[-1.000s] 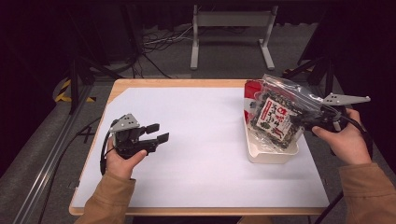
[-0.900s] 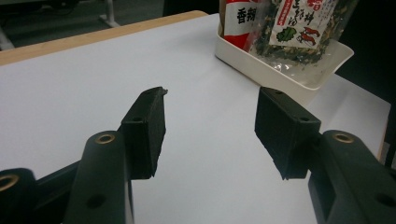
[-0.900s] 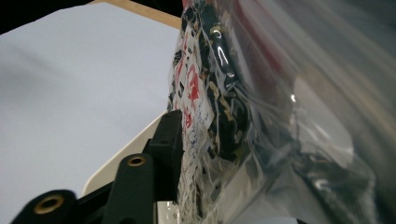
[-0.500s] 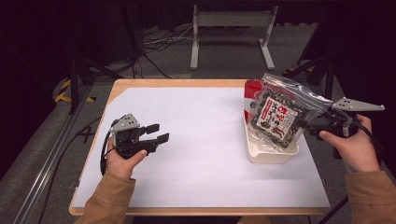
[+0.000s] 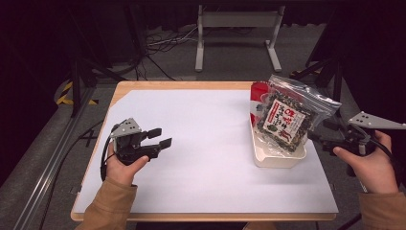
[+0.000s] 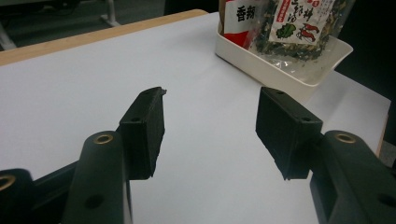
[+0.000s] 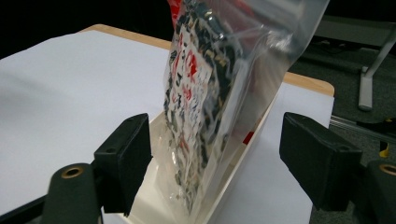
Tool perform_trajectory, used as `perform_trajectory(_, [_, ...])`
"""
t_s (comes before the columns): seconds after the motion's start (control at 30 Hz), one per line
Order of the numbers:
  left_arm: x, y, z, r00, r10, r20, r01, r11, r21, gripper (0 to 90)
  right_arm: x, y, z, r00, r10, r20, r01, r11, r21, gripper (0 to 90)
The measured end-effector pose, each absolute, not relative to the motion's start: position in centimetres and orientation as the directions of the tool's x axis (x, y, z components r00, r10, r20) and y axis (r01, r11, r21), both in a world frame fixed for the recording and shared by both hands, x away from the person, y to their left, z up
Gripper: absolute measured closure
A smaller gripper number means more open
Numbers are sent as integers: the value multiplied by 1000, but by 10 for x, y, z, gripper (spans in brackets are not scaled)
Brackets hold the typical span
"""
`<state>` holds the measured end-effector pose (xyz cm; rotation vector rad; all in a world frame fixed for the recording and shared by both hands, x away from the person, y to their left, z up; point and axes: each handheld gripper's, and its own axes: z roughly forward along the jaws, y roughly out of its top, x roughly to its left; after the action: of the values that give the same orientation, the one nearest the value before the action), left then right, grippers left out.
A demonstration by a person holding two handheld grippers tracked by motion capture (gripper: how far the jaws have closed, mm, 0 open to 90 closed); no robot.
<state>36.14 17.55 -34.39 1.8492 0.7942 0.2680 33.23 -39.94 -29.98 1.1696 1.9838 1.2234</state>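
Note:
A clear zip bag (image 5: 287, 117) of dark dried food with a red-and-white label stands tilted in a white tray (image 5: 277, 158) at the table's right side. A red packet (image 5: 258, 93) sits behind it in the same tray. My right gripper (image 5: 317, 138) is just right of the bag. Its jaws have just been opening and stand wide, and the bag (image 7: 210, 84) rises ahead of them, untouched by the pads. My left gripper (image 5: 160, 136) rests open over the left of the table, with nothing in its jaws (image 6: 210, 126). From there the tray (image 6: 280, 70) lies ahead.
The table (image 5: 201, 124) has a white sheet on a wooden top whose edge shows at the back and front. Behind it stands a metal frame (image 5: 234, 28) with cables on the floor. A rail (image 5: 52, 158) runs along the left.
My right gripper has let go of the bag and drawn back to the right, its jaws now wide. The bag stays leaning in the tray. The left gripper has not moved.

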Motion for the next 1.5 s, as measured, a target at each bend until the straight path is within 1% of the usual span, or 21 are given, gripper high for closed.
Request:
perform_trajectory(0.27, [353, 185, -341, 746, 642, -174, 390, -210, 897, 423, 302, -396, -301, -448, 894, -9, 387, 203, 900, 258])
perform_trajectory(0.47, [348, 191, -343, 746, 642, -177, 393, -211, 895, 415, 286, -383, -304, -479, 877, -27, 350, 219, 911, 256])
perform_trajectory(0.67, [344, 200, -349, 733, 656, -180, 402, -204, 893, 413, 279, -365, -308, -518, 854, -38, 331, 241, 912, 257])
perform_trajectory(0.8, [341, 204, -351, 734, 656, -175, 401, -211, 891, 409, 279, -350, -311, -545, 837, -44, 316, 254, 914, 261])
perform_trajectory(1.0, [340, 210, -356, 729, 671, -134, 388, -244, 889, 393, 288, -326, -327, -595, 802, -45, 315, 285, 905, 268])
perform_trajectory(1.1, [338, 212, -359, 734, 668, -125, 383, -254, 888, 389, 294, -312, -336, -631, 776, -22, 316, 283, 906, 268])
perform_trajectory(1.23, [335, 215, -363, 737, 663, -135, 393, -258, 882, 386, 303, -295, -348, -659, 752, -1, 321, 282, 904, 270])
perform_trajectory(1.27, [334, 216, -364, 740, 660, -125, 386, -264, 884, 384, 305, -290, -351, -666, 746, 5, 322, 283, 903, 270])
perform_trajectory(1.33, [332, 217, -368, 742, 655, -139, 397, -264, 879, 381, 309, -279, -357, -680, 733, 6, 317, 286, 904, 270])
perform_trajectory(1.37, [331, 219, -369, 745, 655, -126, 390, -275, 879, 379, 311, -274, -360, -684, 729, 7, 317, 290, 903, 270])
perform_trajectory(1.5, [328, 223, -375, 750, 649, -128, 392, -280, 876, 375, 319, -256, -371, -703, 711, 14, 319, 298, 899, 270])
